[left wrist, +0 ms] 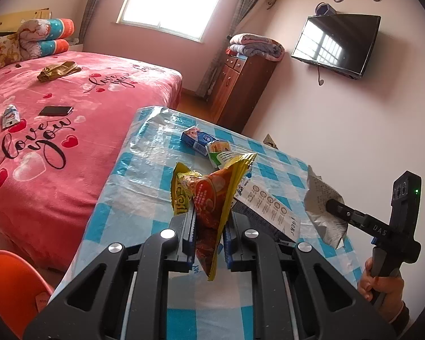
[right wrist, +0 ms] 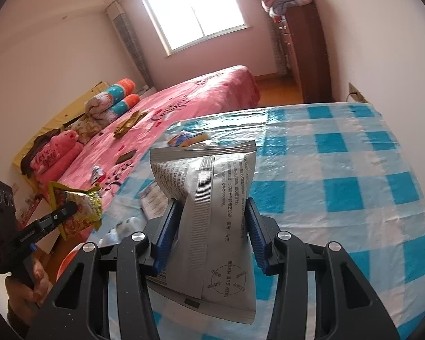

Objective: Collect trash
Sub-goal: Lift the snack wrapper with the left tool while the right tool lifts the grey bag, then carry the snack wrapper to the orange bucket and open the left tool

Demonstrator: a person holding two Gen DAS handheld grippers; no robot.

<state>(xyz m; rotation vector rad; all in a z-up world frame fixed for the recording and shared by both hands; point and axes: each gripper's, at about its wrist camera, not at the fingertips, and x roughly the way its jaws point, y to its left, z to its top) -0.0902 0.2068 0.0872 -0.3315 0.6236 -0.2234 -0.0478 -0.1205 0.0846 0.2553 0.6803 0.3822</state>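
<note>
The left tongs [left wrist: 208, 223] are squeezed tight on a red and yellow snack bag [left wrist: 212, 195]. The bag sticks up between the blue pads and its bottom tip hangs down below them. The right tongs [right wrist: 209, 229] are clamped on a grey foil bag [right wrist: 212, 204] with small black writing. That bag stands up between the pads and droops down under them. Both bags are up off the table [right wrist: 340, 170], which has a blue and white checked cover.

Just past the left tongs, a flat white paper with round signs [left wrist: 269, 206] lies on the table. A bit farther ahead sit a green and white packet [left wrist: 219, 153] and a small blue box [left wrist: 197, 138], touching each other.

A hand [left wrist: 381, 283] holds the right tongs by the handle, off to the right of the left tongs.

Left of the table is a pink bed [left wrist: 70, 130]. On it lie a black phone [left wrist: 55, 110], a small tube [left wrist: 10, 116] and a crumpled gold wrapper [left wrist: 58, 70], all well away from both tongs.
</note>
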